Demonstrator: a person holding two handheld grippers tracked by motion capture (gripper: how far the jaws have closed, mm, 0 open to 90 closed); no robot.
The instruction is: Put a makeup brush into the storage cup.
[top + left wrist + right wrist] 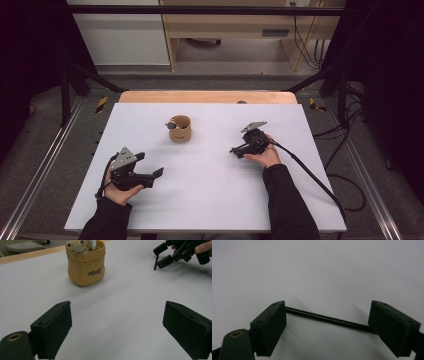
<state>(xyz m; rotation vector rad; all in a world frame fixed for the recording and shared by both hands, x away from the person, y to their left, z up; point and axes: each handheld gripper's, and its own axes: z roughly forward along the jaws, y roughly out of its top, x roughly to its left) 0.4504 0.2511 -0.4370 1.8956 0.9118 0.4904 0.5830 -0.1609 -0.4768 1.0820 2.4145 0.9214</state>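
Note:
A tan pouch-like holder (180,131) stands upright at the middle of the white board, with a small bear figure (76,245) and a white item poking out of its top. My left gripper (150,164) hovers at the near left, open and with nothing in it, aimed toward the holder (86,267). My right gripper (235,151) is low over the board at the right, turned on its side. It is open, and a thin black stick (329,319) lies just past its tips, running from one jaw to the other. Whether the pads touch the stick I cannot tell.
The white board (210,200) covers a wooden table whose far edge (207,96) shows behind it. A black cable (310,175) trails from the right gripper off the board's right side. Metal frame rails run along both sides.

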